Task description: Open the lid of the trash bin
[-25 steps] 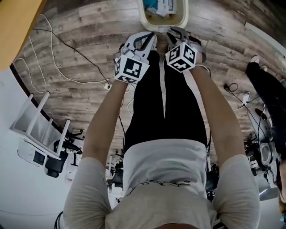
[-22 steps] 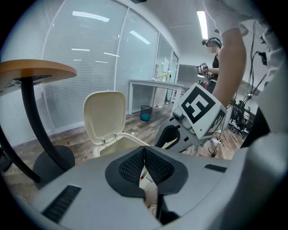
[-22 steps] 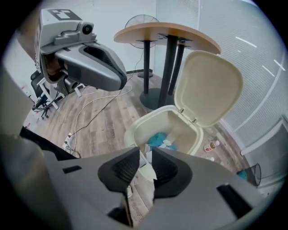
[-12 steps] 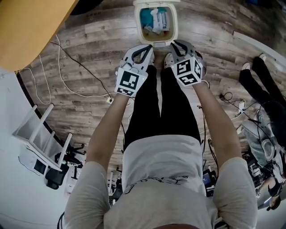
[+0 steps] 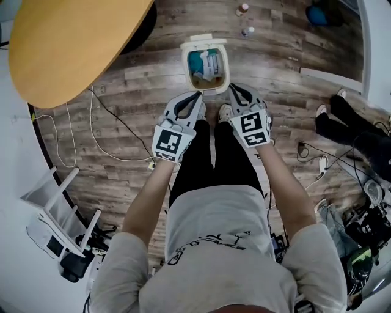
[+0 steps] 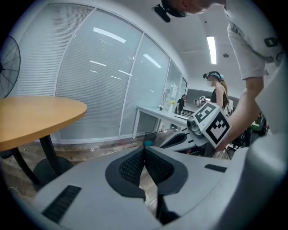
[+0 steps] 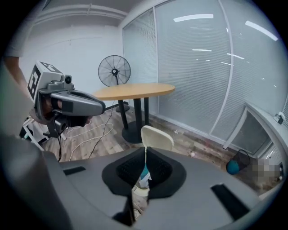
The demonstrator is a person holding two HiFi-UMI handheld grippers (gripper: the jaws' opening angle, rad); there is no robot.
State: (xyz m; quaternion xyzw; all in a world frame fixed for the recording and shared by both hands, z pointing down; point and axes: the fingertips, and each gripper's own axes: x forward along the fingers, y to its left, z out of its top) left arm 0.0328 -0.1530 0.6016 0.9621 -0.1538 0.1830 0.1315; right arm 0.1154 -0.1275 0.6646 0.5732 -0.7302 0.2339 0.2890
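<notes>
The cream trash bin (image 5: pixel 185 63) stands on the wood floor in front of the person's feet. Its lid (image 5: pixel 203 40) is raised at the far side, and rubbish shows inside. My left gripper (image 5: pixel 195 98) hovers short of the bin's near rim with its pads together and nothing held. My right gripper (image 5: pixel 234 91) hangs beside it; its jaws have just been closing, with nothing between them. In the right gripper view the upright lid (image 7: pixel 157 138) rises above the jaws, and the left gripper (image 7: pixel 72 103) shows at the left. In the left gripper view the right gripper (image 6: pixel 198 130) shows at the right.
A round orange table (image 5: pixel 73 43) stands at the upper left, with cables (image 5: pixel 104 128) trailing on the floor below it. A white rack (image 5: pixel 55 208) lies at the left. Small bottles (image 5: pixel 243 9) stand beyond the bin. Another person's legs (image 5: pixel 342 128) are at the right. A fan (image 7: pixel 114 71) stands behind the table.
Both grippers have lifted up and back from the bin's near rim. The bin now looks smaller and farther off, with its lid still up.
</notes>
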